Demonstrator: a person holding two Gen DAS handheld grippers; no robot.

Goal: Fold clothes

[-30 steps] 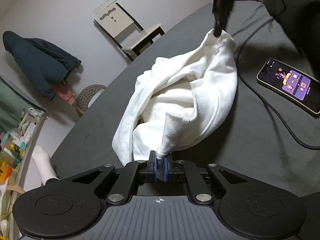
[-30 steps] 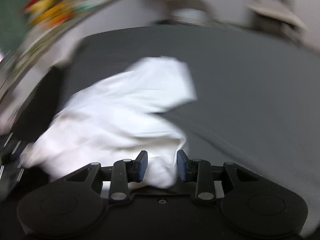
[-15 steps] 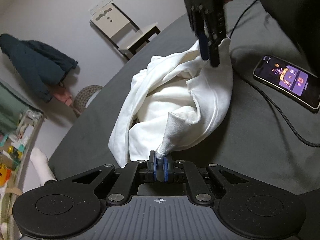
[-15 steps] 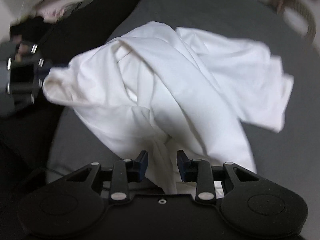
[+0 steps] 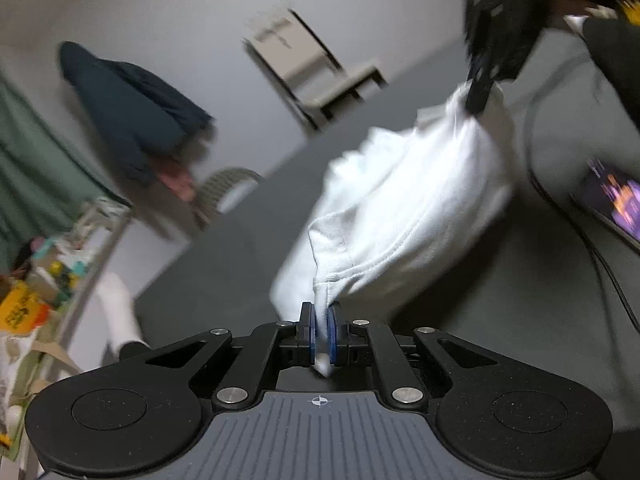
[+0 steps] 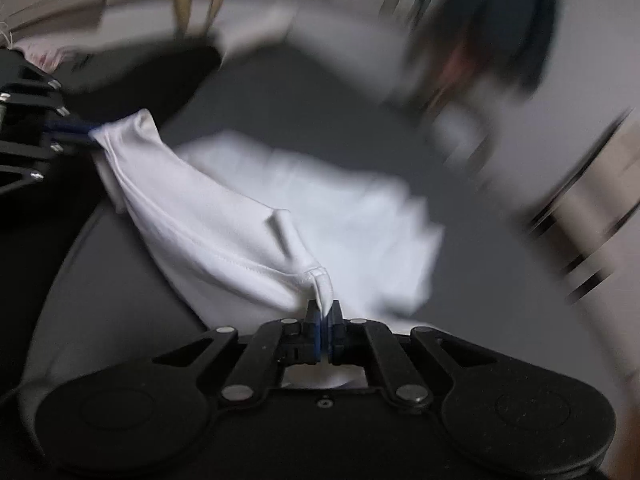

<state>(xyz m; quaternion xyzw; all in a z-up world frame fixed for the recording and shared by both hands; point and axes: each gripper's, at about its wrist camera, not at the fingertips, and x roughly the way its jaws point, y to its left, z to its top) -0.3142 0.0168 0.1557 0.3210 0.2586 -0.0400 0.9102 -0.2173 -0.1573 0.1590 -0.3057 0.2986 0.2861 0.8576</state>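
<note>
Left claw (image 5: 320, 334) clamped tight on a corner of the white shirt (image 5: 416, 208). Right claw (image 6: 324, 330) pinched shut on another corner, hem stretched between them above the bed (image 5: 520, 280).

We see the garment (image 5: 420, 200) stretched between both grippers above the bed (image 5: 500, 300), phone (image 5: 612, 200) to its right.

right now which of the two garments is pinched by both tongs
The white garment on the grey surface, held by left tongs and right tongs; the dark jacket hangs untouched.
</note>
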